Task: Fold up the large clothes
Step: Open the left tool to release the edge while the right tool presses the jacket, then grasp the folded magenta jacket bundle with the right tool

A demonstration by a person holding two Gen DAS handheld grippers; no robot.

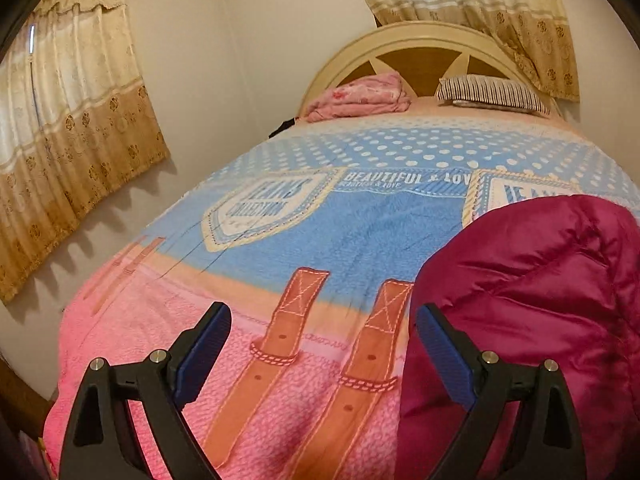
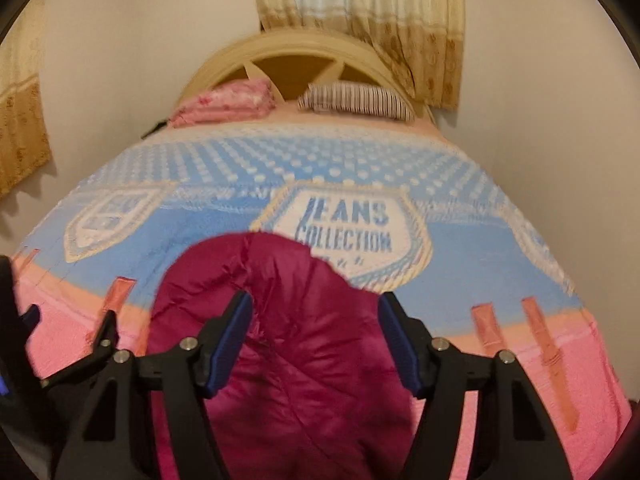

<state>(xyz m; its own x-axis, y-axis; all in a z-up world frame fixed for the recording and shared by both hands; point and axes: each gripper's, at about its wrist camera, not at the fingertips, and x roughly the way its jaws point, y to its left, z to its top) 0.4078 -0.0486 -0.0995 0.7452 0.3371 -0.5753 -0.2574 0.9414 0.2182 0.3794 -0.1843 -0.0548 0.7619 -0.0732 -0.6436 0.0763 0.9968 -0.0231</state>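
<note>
Both hand-held grippers hang over the foot of a bed with their blue-padded fingers spread apart and nothing pinched between them. Seen from the left wrist, the left hand-held gripper [image 1: 322,330] sits at the bottom of the frame over the pink part of the bedspread [image 1: 320,232], and the magenta quilted jacket [image 1: 532,304] fills the lower right, lying on the bed just beside the gripper's right finger.

Seen from the right wrist, the right hand-held gripper [image 2: 316,322] is at the bottom centre with the jacket [image 2: 292,344] bunched beneath and between its fingers; whether the pads touch the fabric cannot be told, as this view is blurred. The left gripper's dark fingers show at the left edge.

On the bedspread [image 2: 500,252] a shield badge reads "JEANS COLLECTION", and in the left wrist view a banner reads "BEAUTIFUL & LOV", cut off by another badge. Printed brown belt straps cross the pink band, and white dots cover the blue band above.

At the top centre, a folded pink blanket [image 1: 360,96] and a striped pillow [image 1: 492,92] lie against the cream headboard [image 1: 416,36]. Beige curtains [image 1: 68,120] hang upper left and upper right.
</note>
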